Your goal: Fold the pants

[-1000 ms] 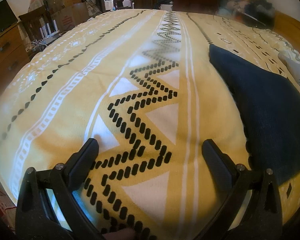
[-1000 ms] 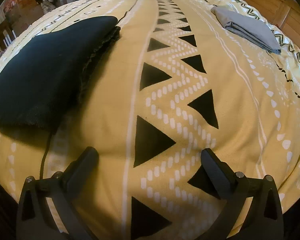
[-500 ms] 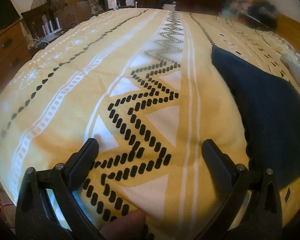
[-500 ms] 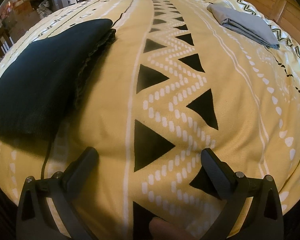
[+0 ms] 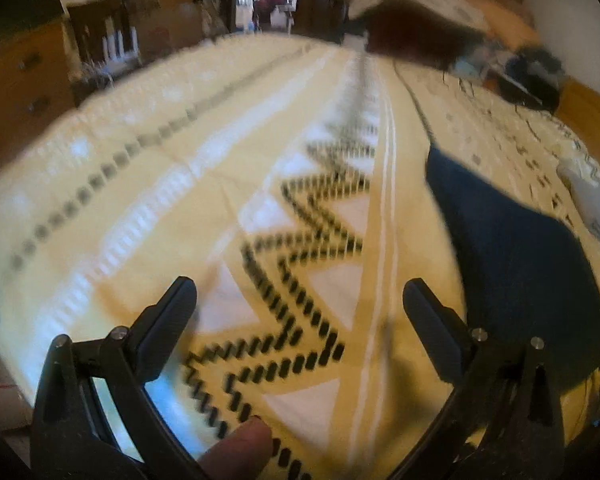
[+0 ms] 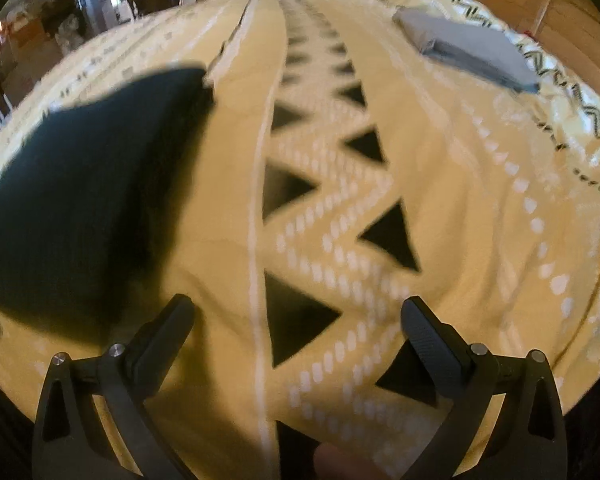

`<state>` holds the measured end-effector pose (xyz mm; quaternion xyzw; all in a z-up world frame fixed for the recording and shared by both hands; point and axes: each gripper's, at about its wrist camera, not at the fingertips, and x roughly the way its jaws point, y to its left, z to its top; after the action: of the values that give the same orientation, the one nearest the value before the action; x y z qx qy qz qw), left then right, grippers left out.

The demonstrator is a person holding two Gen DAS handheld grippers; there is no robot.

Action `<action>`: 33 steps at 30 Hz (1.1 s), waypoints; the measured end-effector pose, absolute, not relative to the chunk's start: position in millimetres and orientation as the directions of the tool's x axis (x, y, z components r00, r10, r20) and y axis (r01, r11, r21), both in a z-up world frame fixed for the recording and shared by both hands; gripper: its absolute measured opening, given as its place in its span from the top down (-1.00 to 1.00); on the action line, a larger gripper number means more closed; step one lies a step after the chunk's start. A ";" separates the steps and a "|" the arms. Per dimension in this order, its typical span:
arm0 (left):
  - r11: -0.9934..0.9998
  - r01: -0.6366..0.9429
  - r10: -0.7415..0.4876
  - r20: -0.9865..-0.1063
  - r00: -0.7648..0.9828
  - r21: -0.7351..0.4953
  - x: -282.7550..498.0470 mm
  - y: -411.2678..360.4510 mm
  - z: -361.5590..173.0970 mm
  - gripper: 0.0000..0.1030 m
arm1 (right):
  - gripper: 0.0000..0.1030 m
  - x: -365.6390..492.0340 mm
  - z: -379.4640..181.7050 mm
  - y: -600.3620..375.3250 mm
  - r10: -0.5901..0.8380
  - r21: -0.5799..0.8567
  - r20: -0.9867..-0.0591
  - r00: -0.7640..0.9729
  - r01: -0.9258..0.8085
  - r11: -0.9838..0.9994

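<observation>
Dark navy folded pants [image 5: 516, 252] lie flat on a yellow patterned bedspread [image 5: 220, 184], at the right in the left wrist view and at the left in the right wrist view [image 6: 80, 200]. My left gripper [image 5: 298, 300] is open and empty, above the bedspread to the left of the pants. My right gripper [image 6: 296, 316] is open and empty, above the bedspread to the right of the pants. Neither touches the pants. Both views are blurred.
A folded grey garment [image 6: 468, 46] lies on the bed at the far right. A wooden headboard [image 6: 540, 4] runs along the right. A wooden dresser [image 5: 16, 88] and boxes stand left of the bed. Clutter [image 5: 532, 76] sits at the far end.
Both grippers have pulled back and tilted up from the bed; the views now show more of the room and are motion-blurred. A fingertip appears at the bottom of each view. The pants have not moved.
</observation>
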<state>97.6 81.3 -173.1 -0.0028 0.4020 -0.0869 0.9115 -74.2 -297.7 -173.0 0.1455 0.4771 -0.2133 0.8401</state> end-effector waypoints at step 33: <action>0.942 0.328 -0.309 -0.560 0.769 -0.070 -3.7 19.3 -18.7 -0.99 | -1.00 -73.2 47.0 -149.2 -0.196 0.094 -0.671 0.715 0.344 0.934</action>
<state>-3.7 19.3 -18.7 0.0159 0.2948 -0.1694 0.9403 -73.2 -149.2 47.0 0.1067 0.3477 -0.1469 0.9199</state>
